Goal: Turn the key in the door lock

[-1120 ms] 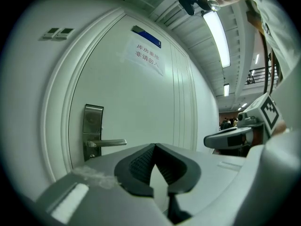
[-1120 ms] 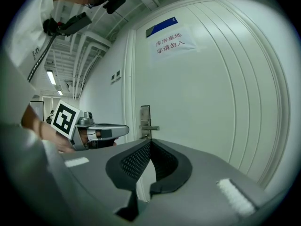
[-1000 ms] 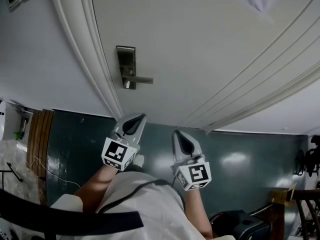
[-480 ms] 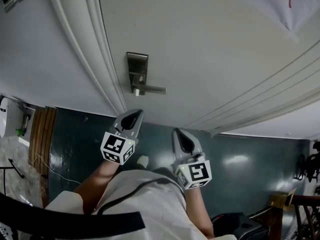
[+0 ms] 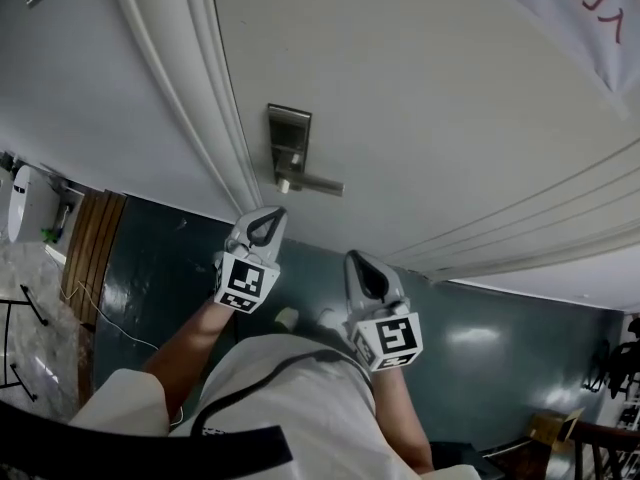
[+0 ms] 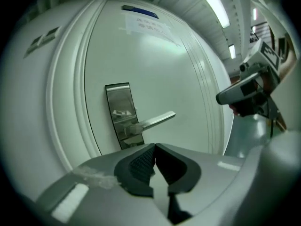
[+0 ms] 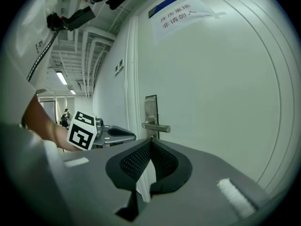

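A steel lock plate (image 5: 288, 146) with a lever handle (image 5: 314, 181) sits on the white door (image 5: 420, 98). A small pale stub (image 5: 284, 184) shows at the plate's lower end; I cannot tell if it is the key. My left gripper (image 5: 271, 213) is shut and empty, just below the plate and short of it. My right gripper (image 5: 356, 257) is also shut and empty, further right and lower. In the left gripper view the plate (image 6: 120, 112) and lever (image 6: 156, 120) stand just beyond the shut jaws of the left gripper (image 6: 154, 147). In the right gripper view the lever (image 7: 156, 127) shows above the right gripper (image 7: 150, 142).
A moulded door frame (image 5: 190, 98) runs left of the lock. A paper notice (image 7: 181, 11) is taped high on the door. Dark green floor (image 5: 160, 268) lies below, with a wooden piece (image 5: 95, 253) at the left. A corridor (image 7: 61, 102) opens beyond the frame.
Both grippers have come nearer the door. The left one has drawn up close under the lock plate. Both stayed shut.
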A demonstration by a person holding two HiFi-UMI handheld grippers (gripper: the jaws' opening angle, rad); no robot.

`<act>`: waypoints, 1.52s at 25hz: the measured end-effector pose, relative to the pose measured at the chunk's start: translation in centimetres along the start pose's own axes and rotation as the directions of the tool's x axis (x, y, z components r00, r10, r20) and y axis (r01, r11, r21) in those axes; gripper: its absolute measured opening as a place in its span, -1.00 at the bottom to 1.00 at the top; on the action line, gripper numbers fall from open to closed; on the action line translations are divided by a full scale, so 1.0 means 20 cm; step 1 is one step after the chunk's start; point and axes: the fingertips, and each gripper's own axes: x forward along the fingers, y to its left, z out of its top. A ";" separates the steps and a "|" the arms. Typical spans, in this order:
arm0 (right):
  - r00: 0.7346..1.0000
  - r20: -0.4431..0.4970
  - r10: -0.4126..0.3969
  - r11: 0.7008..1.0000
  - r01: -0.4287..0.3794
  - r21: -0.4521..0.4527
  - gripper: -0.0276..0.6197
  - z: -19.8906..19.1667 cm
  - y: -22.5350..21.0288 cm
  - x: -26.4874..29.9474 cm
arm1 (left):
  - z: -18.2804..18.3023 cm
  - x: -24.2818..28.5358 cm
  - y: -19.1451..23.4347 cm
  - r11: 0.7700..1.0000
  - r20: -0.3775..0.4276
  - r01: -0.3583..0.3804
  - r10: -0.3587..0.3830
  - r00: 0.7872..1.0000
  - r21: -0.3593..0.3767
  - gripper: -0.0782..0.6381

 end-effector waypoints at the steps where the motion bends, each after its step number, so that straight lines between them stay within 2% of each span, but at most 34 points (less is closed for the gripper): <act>1: 1.000 -0.007 0.014 1.000 -0.014 -0.009 -0.89 0.00 -0.01 0.01 | -0.01 0.01 0.00 0.999 -0.010 -0.012 0.012 1.000 0.040 -0.75; 5: 0.999 -0.020 0.051 0.998 -0.051 -0.042 -0.89 0.01 -0.04 0.06 | -0.04 0.06 -0.01 0.981 -0.039 -0.038 0.046 0.998 0.191 -0.75; 9: 0.995 -0.024 0.096 0.993 -0.098 -0.068 -0.89 0.01 -0.04 0.10 | -0.08 0.10 0.01 0.941 -0.058 -0.069 0.094 0.994 0.332 -0.74; 13: 0.990 -0.046 0.133 0.986 -0.136 -0.091 -0.89 0.00 -0.02 0.12 | -0.08 0.15 0.05 0.909 -0.048 -0.118 0.150 0.988 0.401 -0.74; 16: 0.988 -0.050 0.146 0.984 -0.150 -0.094 -0.89 -0.02 -0.02 0.13 | -0.08 0.17 0.06 0.871 -0.040 -0.131 0.169 0.985 0.473 -0.74; 20: 0.986 -0.076 0.148 0.983 -0.155 -0.094 -0.89 -0.03 -0.02 0.15 | -0.06 0.18 0.06 0.845 -0.036 -0.138 0.182 0.983 0.517 -0.66; 28: 0.990 -0.070 0.126 0.987 -0.133 -0.092 -0.89 -0.04 -0.07 0.18 | -0.13 0.20 0.09 0.784 -0.058 -0.112 0.185 0.981 0.610 -0.50; 34: 0.992 -0.063 0.107 0.990 -0.113 -0.087 -0.89 -0.03 -0.09 0.19 | -0.15 0.23 0.08 0.700 -0.056 -0.093 0.187 0.981 0.708 -0.42; 38: 0.994 -0.056 0.098 0.991 -0.102 -0.084 -0.89 -0.03 -0.09 0.21 | -0.18 0.26 0.09 0.654 -0.067 -0.080 0.198 0.978 0.752 -0.38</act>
